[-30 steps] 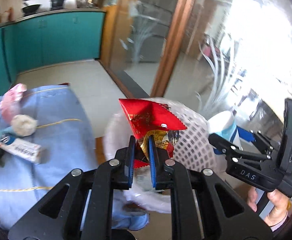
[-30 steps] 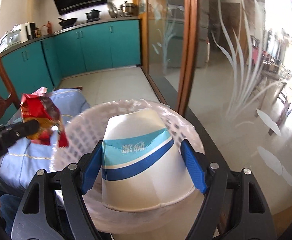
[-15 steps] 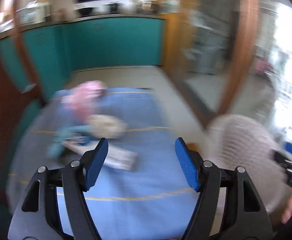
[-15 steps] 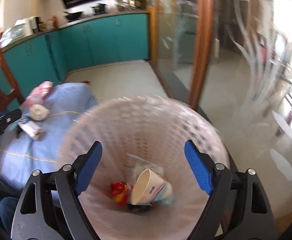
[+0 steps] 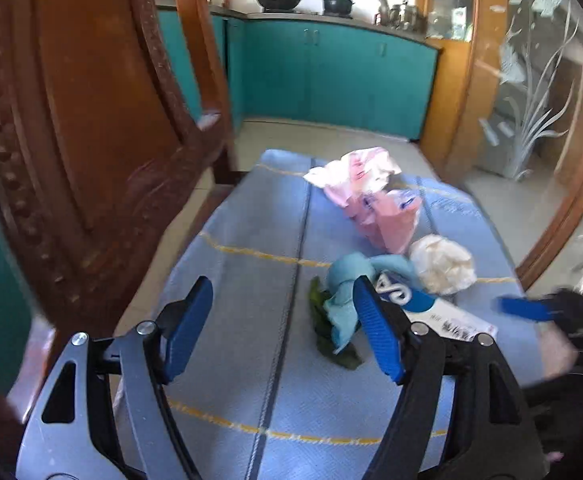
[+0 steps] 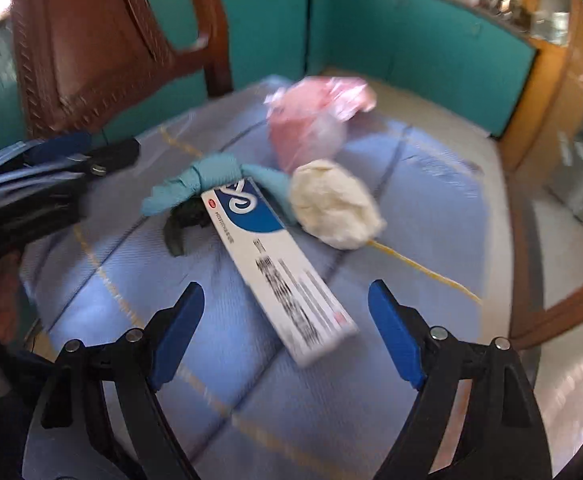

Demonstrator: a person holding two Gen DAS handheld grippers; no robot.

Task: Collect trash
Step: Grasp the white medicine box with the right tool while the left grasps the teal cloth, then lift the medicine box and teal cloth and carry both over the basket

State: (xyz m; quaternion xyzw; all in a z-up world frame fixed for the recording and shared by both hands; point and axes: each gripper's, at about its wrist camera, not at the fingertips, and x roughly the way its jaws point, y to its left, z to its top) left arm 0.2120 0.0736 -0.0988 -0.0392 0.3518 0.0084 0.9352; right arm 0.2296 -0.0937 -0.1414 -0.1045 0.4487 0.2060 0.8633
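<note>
Both tools hover over the blue-covered desk [image 6: 139, 320] with nothing in them; the left hand-held gripper [image 5: 281, 328] has its jaws wide apart, and so does the right hand-held gripper [image 6: 285, 334]; the step in hand looks like reaching for the next piece of trash; the long white-and-blue box [image 6: 275, 264] lies just ahead of the right jaws, its far end over a light-blue wad [image 6: 207, 176], with a cream paper ball [image 6: 337, 210] and a pink bag [image 6: 307, 128] beyond; likely next, the right tool drops lower, straddles the box across its narrow width, then closes.
</note>
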